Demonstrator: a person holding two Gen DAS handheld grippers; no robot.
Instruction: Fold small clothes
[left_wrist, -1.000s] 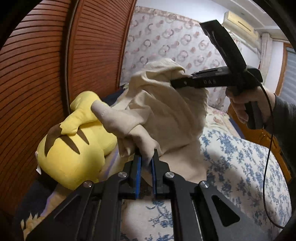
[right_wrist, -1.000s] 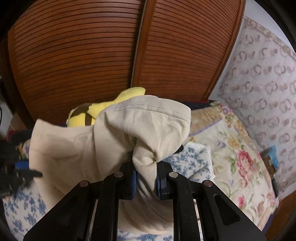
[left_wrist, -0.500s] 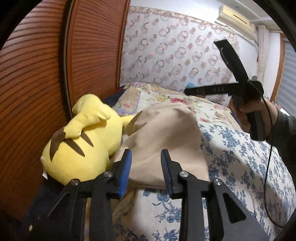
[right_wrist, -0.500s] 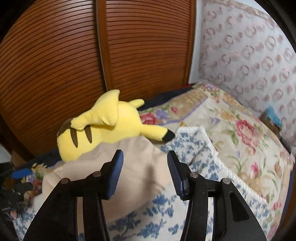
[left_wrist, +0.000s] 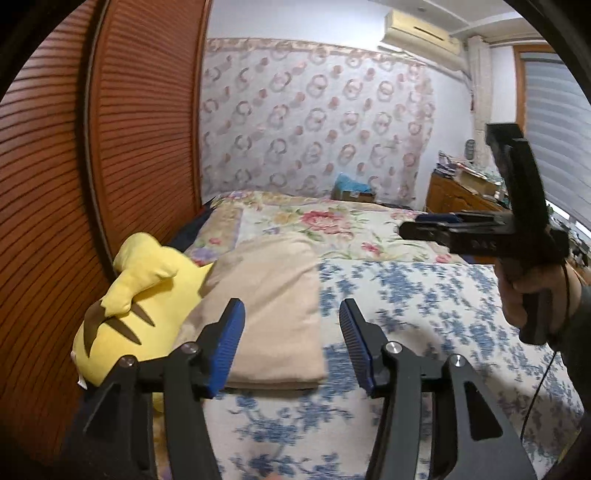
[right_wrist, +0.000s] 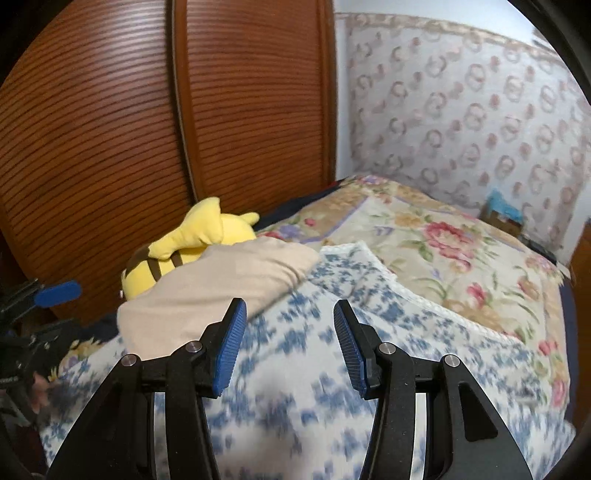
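1. Two tongs are in view, both spread wide with nothing between the blue pads: left tongs (left_wrist: 291, 345), right tongs (right_wrist: 286, 345).
2. Left tongs hover above the near edge of the beige garment (left_wrist: 273, 306); the left pad overlaps its near left corner in the left wrist view (contact cannot be confirmed).
3. Right tongs hover over the blue-flowered blanket (right_wrist: 295, 398), with the garment (right_wrist: 218, 288) just beyond the left pad.
4. Garment position: folded flat into a rectangle, lying on the blue-flowered blanket (left_wrist: 424, 306) on the bed.
5. Its left edge touches a yellow plush toy (left_wrist: 140, 295), which lies against the slatted wooden doors (left_wrist: 110, 147).
6. Beyond the garment lies a rose-patterned quilt (left_wrist: 317, 221).
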